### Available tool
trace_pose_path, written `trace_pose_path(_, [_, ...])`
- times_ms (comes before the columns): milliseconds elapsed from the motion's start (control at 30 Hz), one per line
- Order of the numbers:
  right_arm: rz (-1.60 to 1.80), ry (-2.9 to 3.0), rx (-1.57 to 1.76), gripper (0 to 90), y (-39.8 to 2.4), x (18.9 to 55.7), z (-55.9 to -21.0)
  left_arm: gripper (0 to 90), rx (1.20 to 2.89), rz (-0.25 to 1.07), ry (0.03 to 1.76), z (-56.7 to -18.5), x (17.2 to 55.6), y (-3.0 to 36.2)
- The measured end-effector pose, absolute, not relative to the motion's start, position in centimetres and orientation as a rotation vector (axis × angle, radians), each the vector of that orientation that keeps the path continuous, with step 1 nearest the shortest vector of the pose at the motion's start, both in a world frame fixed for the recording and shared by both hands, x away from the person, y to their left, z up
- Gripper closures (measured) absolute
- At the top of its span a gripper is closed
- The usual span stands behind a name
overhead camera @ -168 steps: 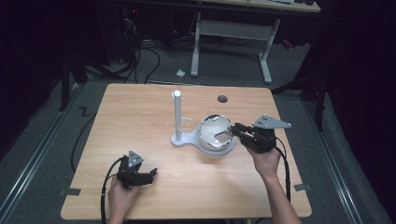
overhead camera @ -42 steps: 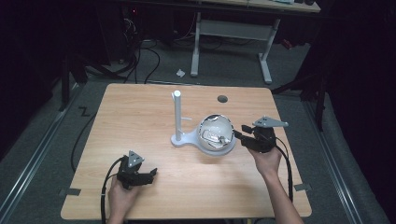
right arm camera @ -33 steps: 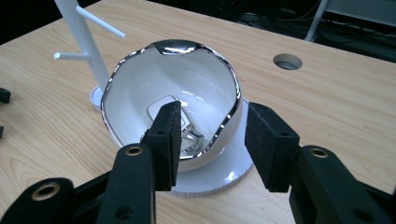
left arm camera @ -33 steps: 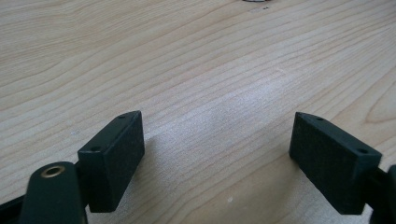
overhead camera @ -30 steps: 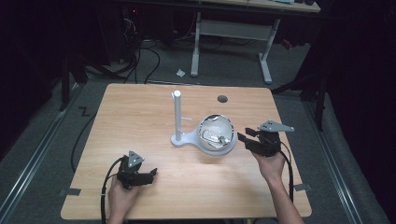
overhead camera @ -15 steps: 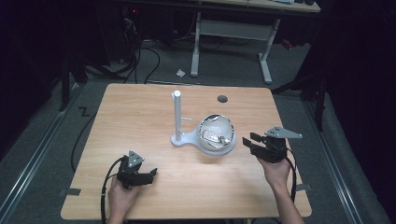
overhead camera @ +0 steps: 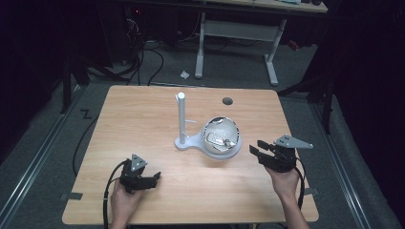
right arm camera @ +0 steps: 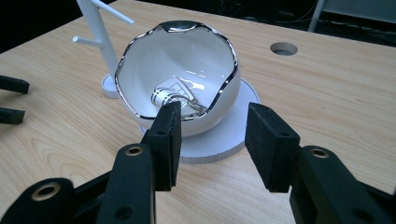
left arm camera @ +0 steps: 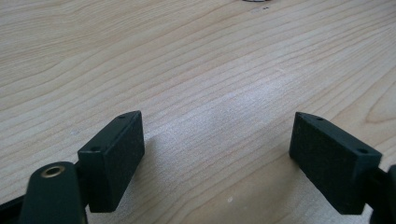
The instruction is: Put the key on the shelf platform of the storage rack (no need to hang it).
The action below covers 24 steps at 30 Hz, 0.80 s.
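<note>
Since the earlier frames, our right tool (overhead camera: 258, 149) is sitting farther right, drawn away from the white bowl (overhead camera: 222, 136) whose rim it was touching before; our left tool (overhead camera: 152, 179) is lying where it was near the front edge of the desk (overhead camera: 143, 109).

We are seeing the bowl resting on a round white base (right arm camera: 233, 135), with a white post (overhead camera: 181, 117) rising from the same stand just beside it. In the right tool's view, the top of that post is cut off by the frame, and only two of its thin pegs are showing. Something shiny and silvery (right arm camera: 175, 98) is lying inside the bowl, but its shape is hard to make out through the reflections; from above it is reading as a bright blur. The bowl's scalloped silver rim is partly covered by our near jaw in that view.

Our right hand (overhead camera: 285, 179) is gripping its tool from behind, jaws pointing left at the bowl, partly apart and released, nothing between them. Our left hand (overhead camera: 125, 200) is holding its tool low over the bare wood, jaws spread wide and released. Both forearms are cut off at the bottom edge.
</note>
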State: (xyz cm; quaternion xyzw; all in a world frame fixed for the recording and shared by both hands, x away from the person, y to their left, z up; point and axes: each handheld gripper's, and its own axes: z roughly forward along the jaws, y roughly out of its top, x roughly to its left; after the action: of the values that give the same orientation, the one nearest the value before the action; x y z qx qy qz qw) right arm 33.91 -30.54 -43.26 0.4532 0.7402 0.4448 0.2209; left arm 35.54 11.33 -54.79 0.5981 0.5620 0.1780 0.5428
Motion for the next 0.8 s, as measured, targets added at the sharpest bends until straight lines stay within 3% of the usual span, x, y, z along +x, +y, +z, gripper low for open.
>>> trace_pose_path(800, [1.259, 2.062, 1.261, 56.3, -30.4, 31.8, -44.9, 18.3, 1.42, 0.423, 1.334, -54.8, 35.5, 11.3])
